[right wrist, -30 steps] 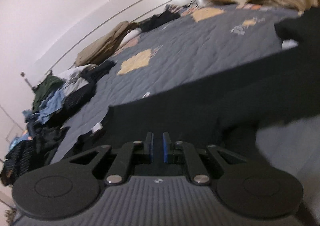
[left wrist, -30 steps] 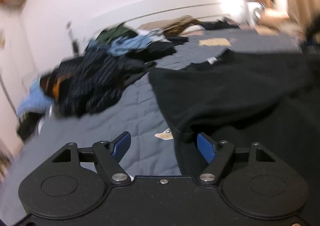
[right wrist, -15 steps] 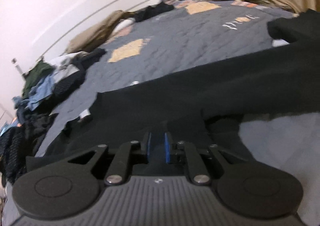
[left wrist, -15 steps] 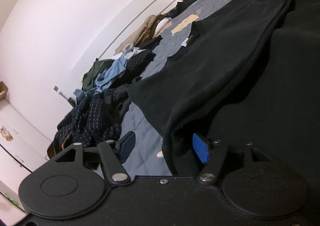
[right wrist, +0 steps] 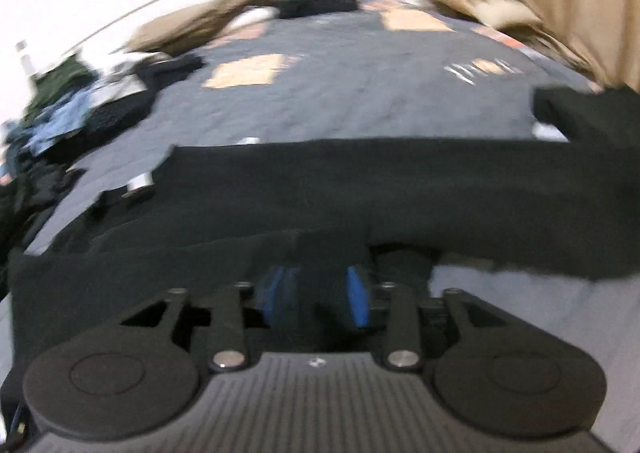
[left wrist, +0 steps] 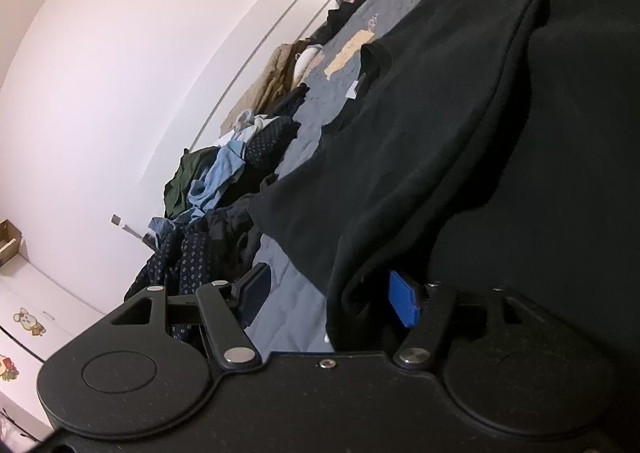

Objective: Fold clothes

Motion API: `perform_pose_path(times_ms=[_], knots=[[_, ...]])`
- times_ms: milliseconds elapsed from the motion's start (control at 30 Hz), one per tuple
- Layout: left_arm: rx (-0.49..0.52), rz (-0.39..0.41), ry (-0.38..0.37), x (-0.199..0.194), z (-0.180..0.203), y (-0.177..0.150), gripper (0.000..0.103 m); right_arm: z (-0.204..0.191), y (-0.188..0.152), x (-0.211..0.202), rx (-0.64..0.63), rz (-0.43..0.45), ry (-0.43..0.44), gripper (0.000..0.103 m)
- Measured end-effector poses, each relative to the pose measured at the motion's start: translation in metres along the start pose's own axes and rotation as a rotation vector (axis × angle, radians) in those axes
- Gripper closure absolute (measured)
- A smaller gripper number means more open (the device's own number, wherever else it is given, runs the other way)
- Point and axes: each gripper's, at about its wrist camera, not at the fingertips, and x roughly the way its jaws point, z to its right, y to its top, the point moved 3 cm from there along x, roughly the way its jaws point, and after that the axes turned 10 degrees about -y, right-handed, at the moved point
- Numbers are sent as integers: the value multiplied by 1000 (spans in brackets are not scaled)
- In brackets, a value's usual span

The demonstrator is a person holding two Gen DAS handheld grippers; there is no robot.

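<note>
Left gripper (left wrist: pixel 330 299) stands spread wide, a hem of the black garment (left wrist: pixel 420 141) hanging between its blue pads (left wrist: pixel 403 305) without being pinched. Right gripper (right wrist: pixel 316 297) is parted too — black cloth sits in the gap, the pads clear of each other. That garment lies spread across the grey quilt (right wrist: pixel 360 93), a pile of clothes (left wrist: pixel 212 193) heaped beyond the garment's far edge, near the white wall (left wrist: pixel 120 73).
</note>
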Motion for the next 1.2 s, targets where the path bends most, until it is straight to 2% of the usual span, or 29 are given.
perform_pose_path(times_ms=[67,200,300,433,467,500,533,600,767,933,1033,1200], knots=[[5,-6,-5,-1,-1,-3,40,-5,1,-9,-39,9,42,44],[37,-6,-5,-4,1,-7,40,-38,-6,-33,-166,25,226,24],[78,3,16,-4,6,-3,40,-68,-18,-43,-246,4,333,13],[113,7,38,1,12,4,42,-110,-40,-34,-283,-41,395,12],[118,9,41,2,13,6,46,-119,-47,-29,-285,-58,405,12],[126,9,46,3,14,6,51,-127,-53,-25,-293,-77,407,12],[139,-3,46,5,13,5,63,-133,-58,-23,-307,-91,403,12],[160,-23,39,8,11,1,70,-142,-67,-21,-337,-97,395,12],[223,-68,2,9,6,-18,71,-142,-72,-11,-365,-97,364,12],[224,-91,-74,6,0,-28,79,-126,-67,6,-309,-113,305,12],[212,-111,-114,2,-7,-33,79,-118,-66,13,-278,-127,290,12],[204,-84,-84,-4,0,-31,75,-113,-64,14,-247,-136,302,12]])
